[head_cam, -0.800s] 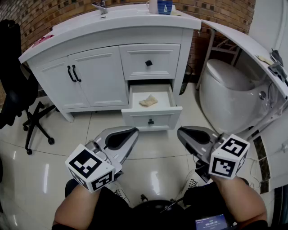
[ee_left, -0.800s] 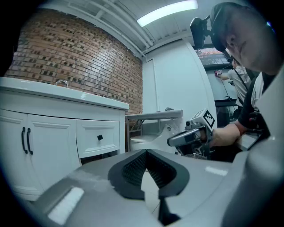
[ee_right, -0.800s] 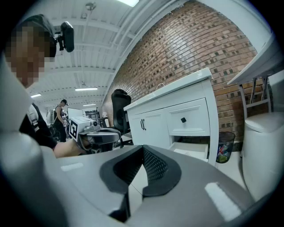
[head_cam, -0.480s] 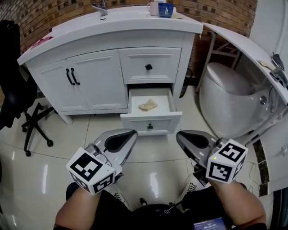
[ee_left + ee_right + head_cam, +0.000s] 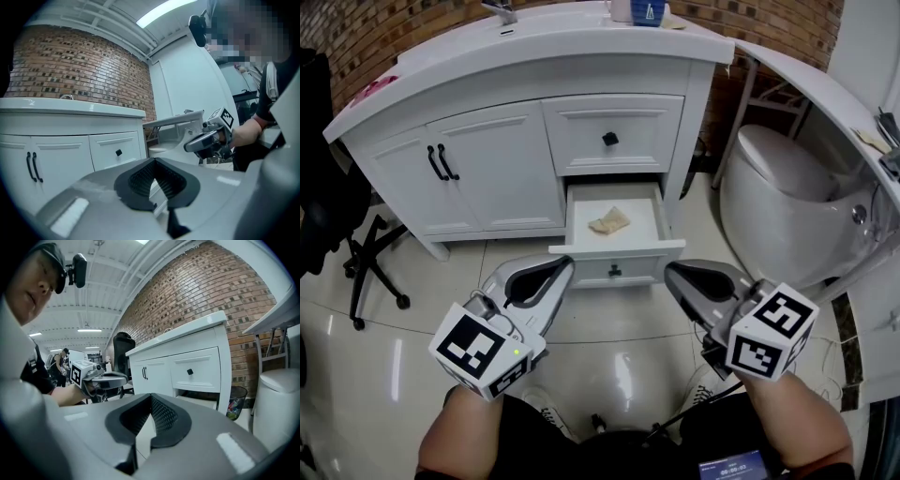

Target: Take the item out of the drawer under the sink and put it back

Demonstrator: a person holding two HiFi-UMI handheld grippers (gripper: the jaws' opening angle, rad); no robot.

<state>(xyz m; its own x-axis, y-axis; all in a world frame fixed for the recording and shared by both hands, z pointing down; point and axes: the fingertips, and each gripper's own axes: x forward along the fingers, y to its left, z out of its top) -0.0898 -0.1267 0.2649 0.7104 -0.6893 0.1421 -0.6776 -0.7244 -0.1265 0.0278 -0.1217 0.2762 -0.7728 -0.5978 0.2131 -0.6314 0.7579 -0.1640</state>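
The lower drawer (image 5: 616,258) of the white sink cabinet stands pulled out. A crumpled beige item (image 5: 607,221) lies on its bottom. My left gripper (image 5: 563,267) hovers over the floor just in front of the drawer's left corner, shut and empty. My right gripper (image 5: 671,273) is level with it by the drawer's right corner, also shut and empty. In the left gripper view the shut jaws (image 5: 154,161) point at the cabinet, with the right gripper (image 5: 206,140) off to the side. The right gripper view shows its shut jaws (image 5: 151,397) and the left gripper (image 5: 101,378).
The upper drawer (image 5: 612,134) is closed, as are the double doors (image 5: 441,169) to its left. A white toilet (image 5: 778,187) stands right of the cabinet, a black office chair (image 5: 337,206) on the left. A cup (image 5: 644,11) stands on the counter. A waste bin (image 5: 234,401) sits beside the cabinet.
Both grippers have come forward to the drawer's front corners. The view has shifted a little closer to the cabinet. The item still lies in the drawer.
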